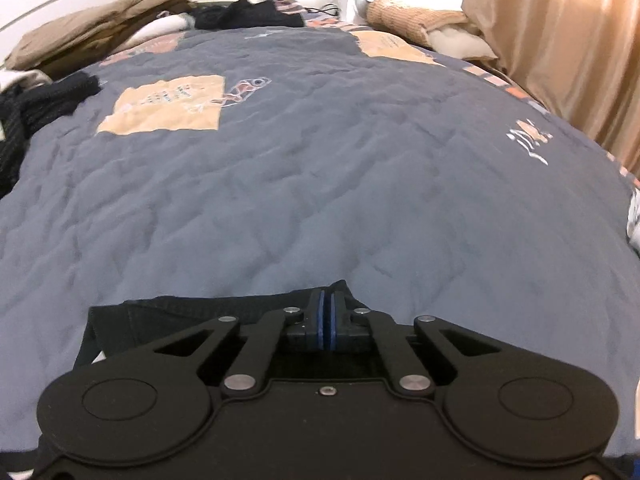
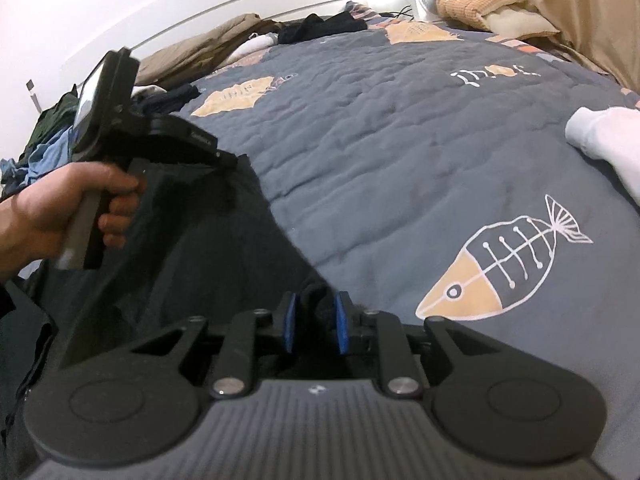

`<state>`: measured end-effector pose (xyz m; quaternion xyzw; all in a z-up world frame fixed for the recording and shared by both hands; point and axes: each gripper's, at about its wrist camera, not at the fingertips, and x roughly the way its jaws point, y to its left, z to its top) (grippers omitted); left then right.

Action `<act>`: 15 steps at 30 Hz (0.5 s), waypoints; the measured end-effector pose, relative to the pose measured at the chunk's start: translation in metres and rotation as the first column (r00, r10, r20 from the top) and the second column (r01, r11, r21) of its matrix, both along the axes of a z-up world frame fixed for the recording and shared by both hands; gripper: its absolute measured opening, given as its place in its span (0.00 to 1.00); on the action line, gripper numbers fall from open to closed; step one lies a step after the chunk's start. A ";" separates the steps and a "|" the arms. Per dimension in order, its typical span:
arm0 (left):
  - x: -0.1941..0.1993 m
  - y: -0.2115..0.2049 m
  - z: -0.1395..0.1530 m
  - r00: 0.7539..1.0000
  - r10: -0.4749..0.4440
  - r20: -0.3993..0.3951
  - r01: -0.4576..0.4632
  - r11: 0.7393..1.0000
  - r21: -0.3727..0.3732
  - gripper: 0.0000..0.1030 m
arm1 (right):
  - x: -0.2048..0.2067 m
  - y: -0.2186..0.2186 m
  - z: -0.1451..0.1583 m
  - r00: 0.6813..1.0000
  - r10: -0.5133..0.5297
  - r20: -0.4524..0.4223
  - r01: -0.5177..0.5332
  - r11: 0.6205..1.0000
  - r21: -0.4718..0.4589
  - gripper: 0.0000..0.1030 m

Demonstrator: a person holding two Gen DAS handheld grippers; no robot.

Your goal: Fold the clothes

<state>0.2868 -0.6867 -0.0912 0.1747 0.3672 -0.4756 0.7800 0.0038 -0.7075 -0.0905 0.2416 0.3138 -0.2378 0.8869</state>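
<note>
The grey quilted bedspread [image 1: 320, 168] stretches ahead of both grippers as the folding surface, with unfolded clothes heaped [image 1: 80, 56] at its far edge beyond the left gripper; no container is in view. The dark garment [image 2: 192, 264] hangs stretched between the tools, apparently to be laid out flat. The left gripper [image 1: 327, 314] is pinched tight on its edge, and the right gripper [image 2: 316, 322], slightly parted, grips a bunched corner.

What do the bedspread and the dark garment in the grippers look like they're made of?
Bedspread: quilted woven fabric, likely cotton, matte; puckered stitch lines, sewn fish patches. Dark garment: soft matte black cloth, possibly knit; it drapes and bunches between the right gripper's pads.
</note>
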 end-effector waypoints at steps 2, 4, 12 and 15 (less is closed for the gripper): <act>0.000 0.015 0.008 1.000 0.008 -0.023 -0.009 0.999 -0.036 0.20 | -0.001 -0.002 0.003 1.000 0.006 0.002 -0.006 1.000 0.008 0.20; -0.002 0.038 0.016 0.999 -0.009 -0.047 0.005 0.998 -0.067 0.37 | -0.004 -0.004 0.006 1.000 0.005 0.011 -0.005 1.000 0.018 0.20; -0.029 0.134 0.010 0.993 -0.049 -0.107 0.047 0.999 -0.021 0.44 | -0.016 -0.009 0.029 0.999 0.006 0.042 -0.005 1.000 -0.020 0.20; -0.035 0.144 -0.001 0.987 -0.070 -0.145 0.073 0.997 0.016 0.44 | -0.017 -0.010 0.031 0.999 0.004 0.044 -0.003 1.000 -0.025 0.21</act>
